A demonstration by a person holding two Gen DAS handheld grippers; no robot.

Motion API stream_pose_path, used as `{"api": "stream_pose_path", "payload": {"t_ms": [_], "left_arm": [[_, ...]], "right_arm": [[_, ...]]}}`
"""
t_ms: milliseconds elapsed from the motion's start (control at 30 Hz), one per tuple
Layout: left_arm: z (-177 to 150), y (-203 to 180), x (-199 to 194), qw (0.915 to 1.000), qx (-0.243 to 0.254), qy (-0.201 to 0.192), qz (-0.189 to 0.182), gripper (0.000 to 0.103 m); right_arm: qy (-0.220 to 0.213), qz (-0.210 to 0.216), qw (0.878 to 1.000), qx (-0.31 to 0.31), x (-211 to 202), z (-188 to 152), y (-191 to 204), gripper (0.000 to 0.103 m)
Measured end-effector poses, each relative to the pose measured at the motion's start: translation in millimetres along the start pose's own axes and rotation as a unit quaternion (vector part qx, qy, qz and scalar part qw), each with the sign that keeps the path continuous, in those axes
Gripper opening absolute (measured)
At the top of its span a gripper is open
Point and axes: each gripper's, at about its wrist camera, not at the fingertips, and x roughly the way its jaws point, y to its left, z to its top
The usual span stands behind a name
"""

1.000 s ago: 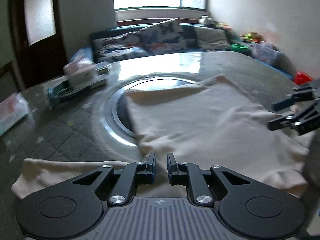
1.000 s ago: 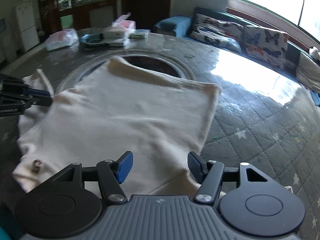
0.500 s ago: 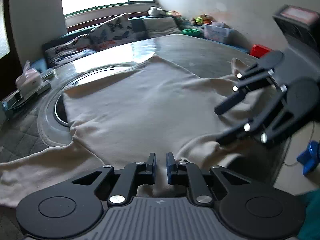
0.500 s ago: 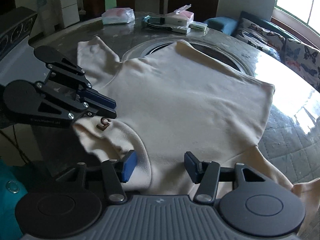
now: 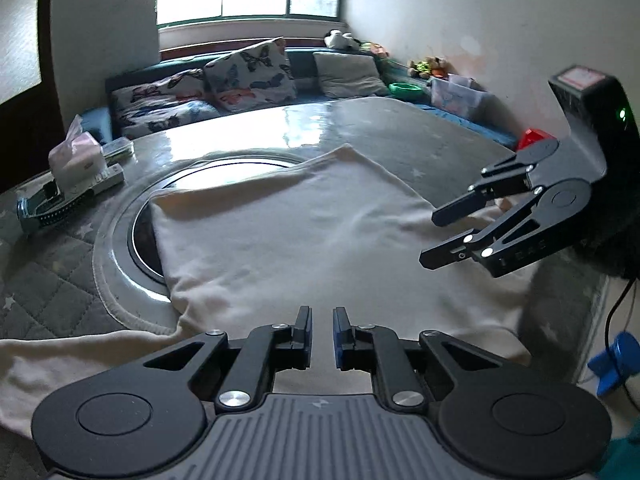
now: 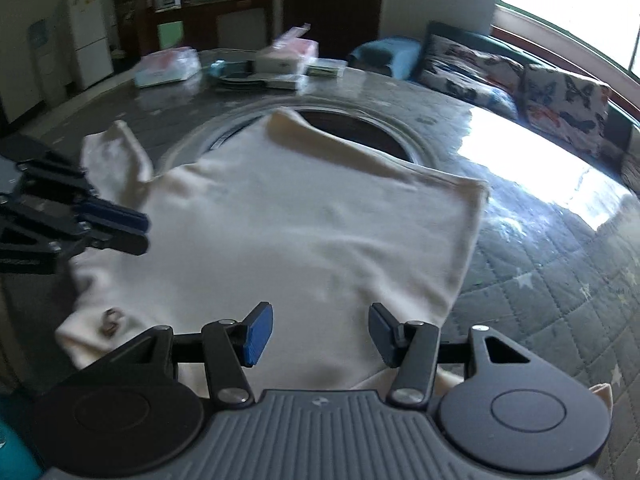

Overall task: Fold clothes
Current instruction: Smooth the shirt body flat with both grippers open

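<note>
The cream shirt point(image 6: 304, 236) lies spread flat on the table point(image 6: 560, 280), its body partly covering a round recessed ring point(image 5: 120, 240) in the tabletop. Its long axis runs away from both cameras, hem at the far end, collar edge nearest. One sleeve point(image 6: 116, 152) lies out to the left side, and a small dark mark point(image 6: 110, 317) shows on the near left corner.

The right gripper point(image 6: 320, 330) hovers over the near edge of the shirt, jaws standing moderately wide with cloth beneath them but nothing pinched. The left gripper point(image 5: 322, 334) sits at the opposite near corner, jaws drawn narrow, almost shut; whether a fold of cloth is caught between them cannot be told, as the gap shows only fabric behind it. Each gripper lies near its own corner, so neither is clearly better placed.

Judgement: the shirt lies ahead of and below both jaws; the next move likely requires a pinch on each near corner before any fold across the long axis.

On the far side of the table stand a tissue box point(image 5: 76, 160) and a flat packet point(image 6: 168, 68), well apart from the shirt. No container holds clothing.
</note>
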Motion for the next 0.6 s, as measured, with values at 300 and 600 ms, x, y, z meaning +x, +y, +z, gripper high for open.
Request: {"api": "stream_pose_path", "payload": {"t_ms": [300, 600], "left_arm": [[26.4, 25.9, 26.4, 0.9973, -0.054, 0.003, 0.05, 0.013], [57.0, 54.1, 61.5, 0.9917, -0.09, 0.016, 0.091, 0.013]], "right_arm": [[-0.018, -0.041, 0.995, 0.09, 19.6, 18.4, -36.5, 0.054], [-0.022, -0.053, 0.987, 0.15, 47.3, 42.5, -69.3, 0.053]]}}
